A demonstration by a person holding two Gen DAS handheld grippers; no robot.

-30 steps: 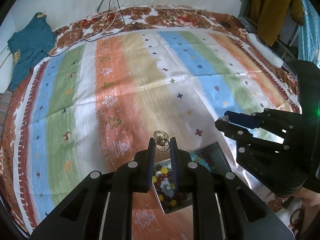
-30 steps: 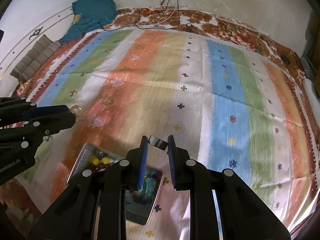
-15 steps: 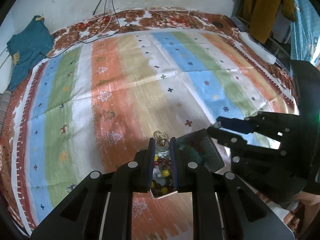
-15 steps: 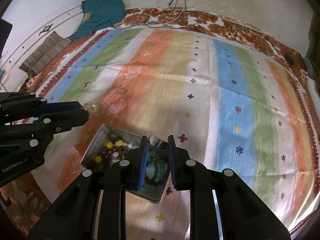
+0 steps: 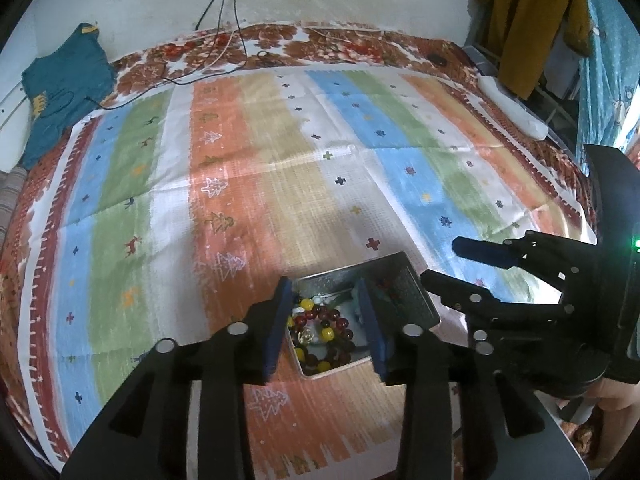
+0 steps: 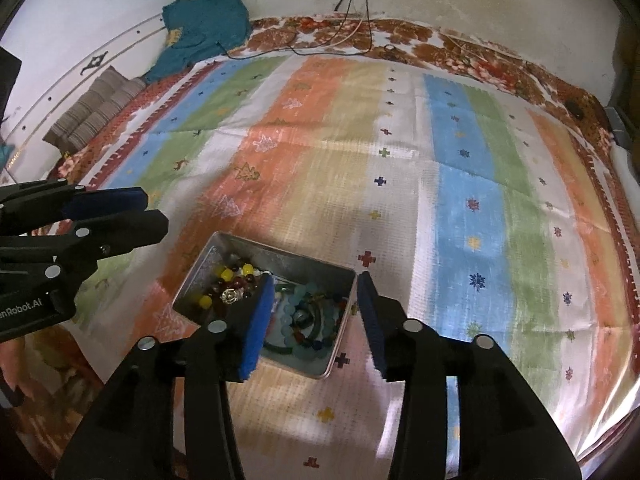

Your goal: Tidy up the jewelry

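Note:
A silver metal tin lies on the striped bedspread and holds beaded bracelets. A small gold ring rests on the red and yellow beads in the tin's left part. Blue and green bracelets fill the right part. My left gripper is open and empty just above the tin. My right gripper is open and empty over the tin's right end. Each gripper shows in the other's view, the left one and the right one.
The striped bedspread covers the bed. A teal garment and cables lie at the far edge by the wall. A striped cushion lies at the left. A mustard garment hangs at the right.
My left gripper opened and let the gold ring drop into the tin. My right gripper opened and let go of the tin's edge. Both grippers moved nearer the tin.

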